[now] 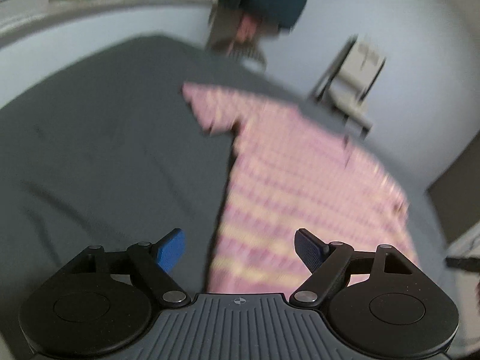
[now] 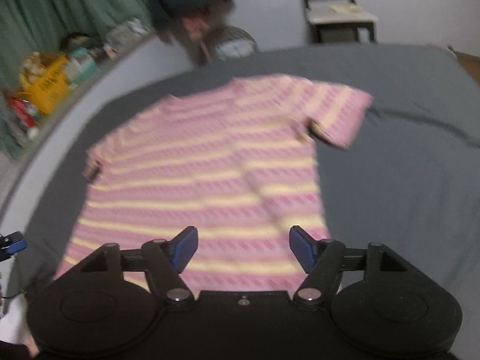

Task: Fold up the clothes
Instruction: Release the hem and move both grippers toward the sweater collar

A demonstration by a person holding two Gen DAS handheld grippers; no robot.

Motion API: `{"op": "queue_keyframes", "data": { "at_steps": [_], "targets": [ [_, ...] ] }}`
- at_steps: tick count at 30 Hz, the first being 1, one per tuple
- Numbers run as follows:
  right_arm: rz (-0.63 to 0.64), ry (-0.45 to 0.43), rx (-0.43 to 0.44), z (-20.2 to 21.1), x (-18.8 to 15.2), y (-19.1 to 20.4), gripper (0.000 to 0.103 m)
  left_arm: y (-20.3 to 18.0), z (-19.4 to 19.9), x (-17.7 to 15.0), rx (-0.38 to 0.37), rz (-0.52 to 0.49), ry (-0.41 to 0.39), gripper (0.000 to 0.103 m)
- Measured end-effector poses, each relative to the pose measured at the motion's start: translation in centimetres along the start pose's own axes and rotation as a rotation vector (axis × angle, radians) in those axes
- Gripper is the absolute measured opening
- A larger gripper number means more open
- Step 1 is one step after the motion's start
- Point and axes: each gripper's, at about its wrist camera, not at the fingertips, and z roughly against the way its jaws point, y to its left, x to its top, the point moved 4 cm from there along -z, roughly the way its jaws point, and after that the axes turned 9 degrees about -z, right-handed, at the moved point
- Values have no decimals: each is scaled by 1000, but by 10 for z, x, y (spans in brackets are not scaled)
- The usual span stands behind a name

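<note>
Striped shirt (image 2: 204, 174) lay flat on grey sheet (image 2: 405, 180), soft, limp, best pinched at hem corners; left gripper (image 1: 238, 250) and right gripper (image 2: 243, 247) fingers spread, empty.

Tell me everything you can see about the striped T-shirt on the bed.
The T-shirt is short-sleeved, with pink and pale yellow horizontal stripes, and looks knitted or woven with a small pattern. It lies spread flat and unfolded on the grey bed sheet, hem towards the cameras. One sleeve sticks out sideways; the other is harder to make out. Both tongs, left and right, are open near the hem, holding nothing.
</note>
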Motion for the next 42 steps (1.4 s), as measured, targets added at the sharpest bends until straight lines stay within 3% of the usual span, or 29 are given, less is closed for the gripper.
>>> {"op": "queue_keyframes", "data": {
  "at_steps": [7,10,15,17,20,24,28,32,35,42],
  "targets": [
    [48,-68,48,-10,11,28,75,1,6,28,-60,138,-151,81],
    [24,-103,73,-16,15,27,85,6,0,35,-25,171,-192,83],
    [-25,-158,111,-28,23,24,92,34,-22,49,10,281,-246,86],
    [-61,-171,97,-42,28,19,103,49,-36,54,30,333,-260,86],
    [-65,-188,52,-67,34,16,103,72,-58,62,59,410,-279,86],
    [-47,-145,39,-102,41,19,103,98,-95,73,87,488,-284,86],
    [-117,-102,103,-130,47,21,103,106,-139,86,101,470,-270,86],
    [-163,-77,164,-149,50,24,103,97,-184,105,55,408,-266,86],
    [-173,-71,187,-159,50,26,103,98,-214,122,87,365,-263,86],
    [-232,-19,306,-172,39,28,103,113,-282,154,214,319,-166,85]
  ]
}}
